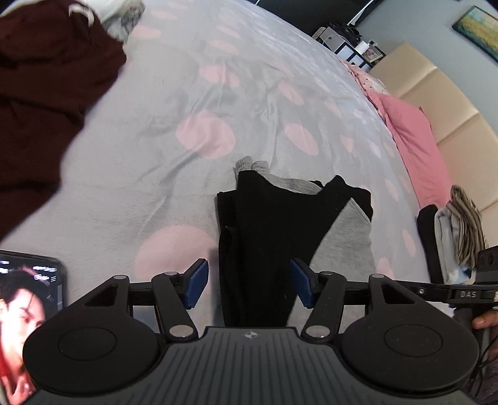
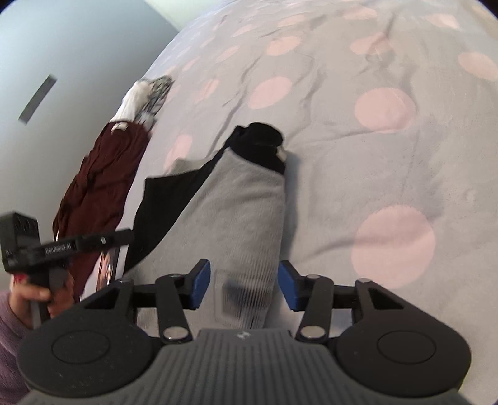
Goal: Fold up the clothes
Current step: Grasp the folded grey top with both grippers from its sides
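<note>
A black and grey garment (image 1: 270, 236) lies folded into a narrow strip on the grey bedspread with pink dots (image 1: 155, 155). My left gripper (image 1: 249, 282) is open, its blue pads either side of the garment's black near end. In the right wrist view the same garment (image 2: 230, 212) shows its grey side, black sleeves at the far end. My right gripper (image 2: 244, 285) is open, astride the garment's grey ribbed hem. Neither gripper holds cloth.
A dark red garment (image 1: 40, 102) lies bunched at the left with white and patterned clothes (image 1: 121, 15) beyond it. A phone (image 1: 21, 311) with a lit screen lies near the left gripper. Pink pillows (image 1: 411, 137) and a beige headboard (image 1: 451, 102) stand at the right.
</note>
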A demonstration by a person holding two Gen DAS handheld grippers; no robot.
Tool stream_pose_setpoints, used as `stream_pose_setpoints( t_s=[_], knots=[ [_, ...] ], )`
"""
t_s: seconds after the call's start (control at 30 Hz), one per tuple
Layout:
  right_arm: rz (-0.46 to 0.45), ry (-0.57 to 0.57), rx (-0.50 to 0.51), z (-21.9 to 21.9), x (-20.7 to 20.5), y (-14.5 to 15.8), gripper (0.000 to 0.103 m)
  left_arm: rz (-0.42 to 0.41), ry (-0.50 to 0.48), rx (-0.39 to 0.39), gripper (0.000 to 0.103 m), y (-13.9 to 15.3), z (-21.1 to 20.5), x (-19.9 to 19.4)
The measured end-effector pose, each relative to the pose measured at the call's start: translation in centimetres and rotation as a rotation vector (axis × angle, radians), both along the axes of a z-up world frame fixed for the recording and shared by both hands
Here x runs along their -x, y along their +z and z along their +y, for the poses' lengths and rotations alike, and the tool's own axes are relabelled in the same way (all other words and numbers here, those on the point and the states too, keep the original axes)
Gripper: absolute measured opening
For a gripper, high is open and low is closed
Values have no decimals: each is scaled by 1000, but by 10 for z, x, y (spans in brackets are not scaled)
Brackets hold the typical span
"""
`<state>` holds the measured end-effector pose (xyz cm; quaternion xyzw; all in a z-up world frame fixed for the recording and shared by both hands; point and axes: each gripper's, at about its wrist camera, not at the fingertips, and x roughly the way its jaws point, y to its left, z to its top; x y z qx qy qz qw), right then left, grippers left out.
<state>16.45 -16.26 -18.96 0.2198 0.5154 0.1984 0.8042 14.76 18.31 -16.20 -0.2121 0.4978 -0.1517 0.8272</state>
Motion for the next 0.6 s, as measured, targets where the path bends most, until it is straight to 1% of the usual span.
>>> stream_pose_setpoints(
  t_s=[0.1, 0.17, 0.23, 0.37, 0.5, 0.57, 0.6],
  knots=[
    [28, -38, -20, -1, -14, -13, 52, 24, -15, -9, 54, -15, -3, -9],
    [41, -43, -33, -1, -23, -21, 50, 11, -29, -9, 54, -25, -5, -11],
    [52, -40, -44, -1, -31, -30, 48, 1, -36, 5, 54, -28, -3, -14],
    [69, -40, -95, -1, -46, -48, 45, 11, -16, 58, 53, -34, -1, -25],
    [80, -29, -129, 2, -57, -56, 44, -21, -32, 51, 50, -37, -8, -28],
    [79, -19, -139, 4, -59, -57, 37, -33, -34, 52, 46, -37, -11, -28],
    [74, -14, -143, 6, -60, -58, 37, -39, -34, 52, 41, -37, -12, -28]
  ],
)
